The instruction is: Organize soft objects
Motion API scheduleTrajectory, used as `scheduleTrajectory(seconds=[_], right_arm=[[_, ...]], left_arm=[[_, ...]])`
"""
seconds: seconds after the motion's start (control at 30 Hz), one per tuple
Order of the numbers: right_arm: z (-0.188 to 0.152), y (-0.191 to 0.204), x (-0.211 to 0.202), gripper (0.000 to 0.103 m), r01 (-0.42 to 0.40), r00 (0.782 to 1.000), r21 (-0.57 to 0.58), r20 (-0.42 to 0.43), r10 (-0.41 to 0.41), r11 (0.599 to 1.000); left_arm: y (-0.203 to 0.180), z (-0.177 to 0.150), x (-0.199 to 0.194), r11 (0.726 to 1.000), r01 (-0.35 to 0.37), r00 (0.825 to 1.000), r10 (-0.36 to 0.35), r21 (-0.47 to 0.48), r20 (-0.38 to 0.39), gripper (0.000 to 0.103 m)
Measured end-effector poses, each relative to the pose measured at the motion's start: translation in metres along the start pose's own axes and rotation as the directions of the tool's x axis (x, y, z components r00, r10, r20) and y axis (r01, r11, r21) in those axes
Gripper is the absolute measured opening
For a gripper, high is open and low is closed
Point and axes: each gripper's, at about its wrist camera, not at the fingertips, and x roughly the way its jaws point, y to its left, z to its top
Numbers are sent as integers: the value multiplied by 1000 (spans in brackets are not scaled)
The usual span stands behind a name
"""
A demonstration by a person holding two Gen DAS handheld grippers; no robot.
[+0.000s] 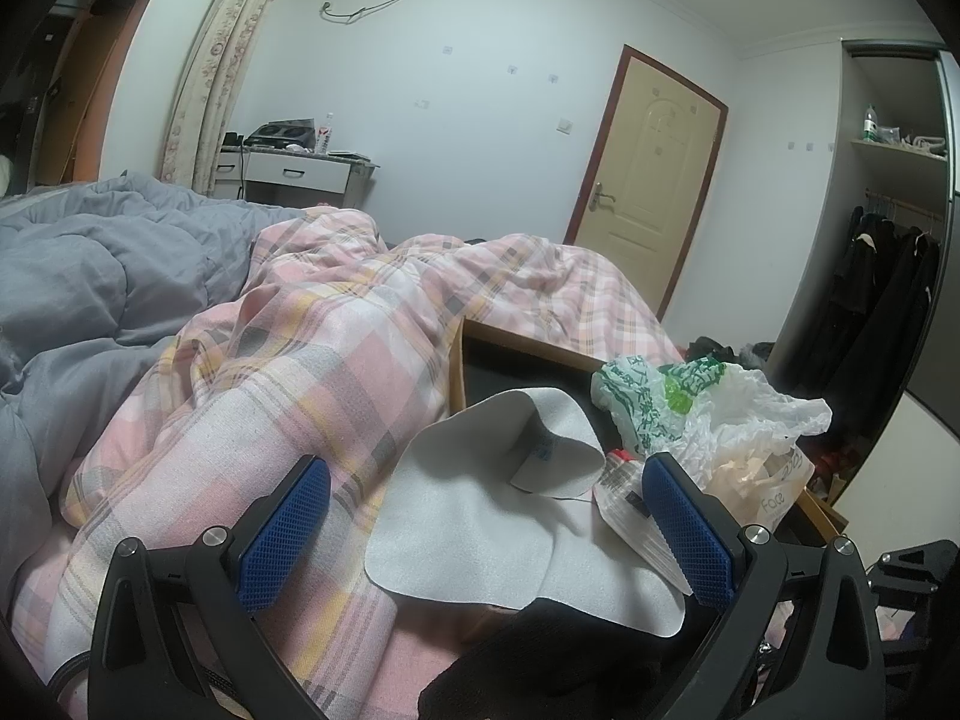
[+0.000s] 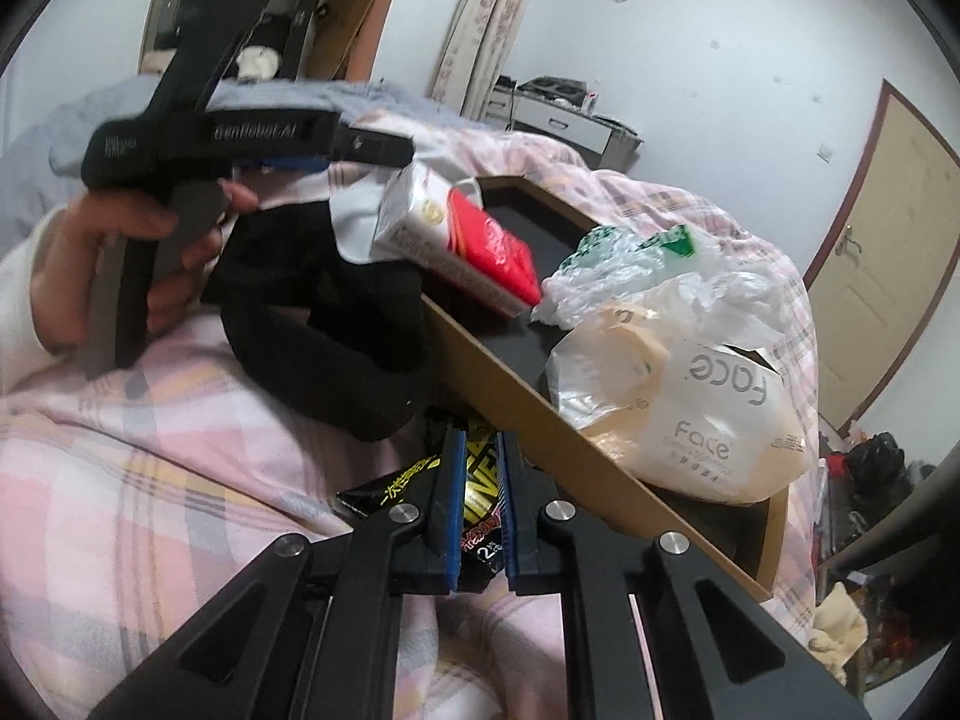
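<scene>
- Left wrist view: your left gripper (image 1: 480,534) has its blue fingers (image 1: 287,540) spread wide, holding nothing. A floppy white foam sheet (image 1: 480,516) lies between them, touching neither. Past the right finger sit crinkly plastic bags (image 1: 708,414) in the shallow brown cardboard tray (image 1: 528,343).
- Right wrist view: your right gripper (image 2: 478,498) is squeezed tight on a shiny black and yellow snack packet (image 2: 474,519). The tray is just to the right of the fingers, the black cloth (image 2: 336,336) just ahead.
- Careful: the slick packet could slide out if you swing fast, or bump the tray's wall and drop onto the pink checked blanket (image 2: 150,480).
</scene>
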Motion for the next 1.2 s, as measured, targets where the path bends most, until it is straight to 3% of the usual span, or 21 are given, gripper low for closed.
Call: scheduleTrajectory(seconds=[0.23,0.4,0.5,0.63,0.73,0.87,1.0,1.07,1.1,1.2], right_arm=[[-2,-17,2,7,-24,1000,70,-2,24,997],[-1,-20,7,11,-23,999,74,-31,25,997],[-3,-20,3,24,-17,999,73,-30,19,997],[-4,-20,0,66,-4,1000,73,-21,5,997],[-4,-20,-3,70,4,1000,71,-9,-3,997],[-4,-22,-2,71,5,1000,74,-16,-4,997],[-4,-22,-2,71,7,1000,74,-15,-6,997],[-4,-22,-2,71,7,1000,74,-16,-6,997],[-4,-22,-2,71,7,1000,74,-16,-5,997],[-4,-23,-2,71,8,1000,74,-17,-7,997]], left_arm=[[-2,-2,-6,999,44,999,-43,19,-15,103],[-24,0,-27,973,188,978,-173,131,-118,103],[-44,-4,-38,936,243,955,-184,256,-234,103],[-65,-16,-45,883,317,920,-198,347,-337,103],[-78,-26,-42,858,370,894,-223,357,-389,103],[-88,-45,-27,840,343,888,-144,421,-437,99],[-93,-63,-14,819,320,878,-68,476,-473,85],[-97,-69,-13,799,275,897,-13,535,-442,55],[-97,-70,-10,793,257,904,5,552,-428,29],[-92,-70,-8,800,271,898,-11,535,-440,20]])
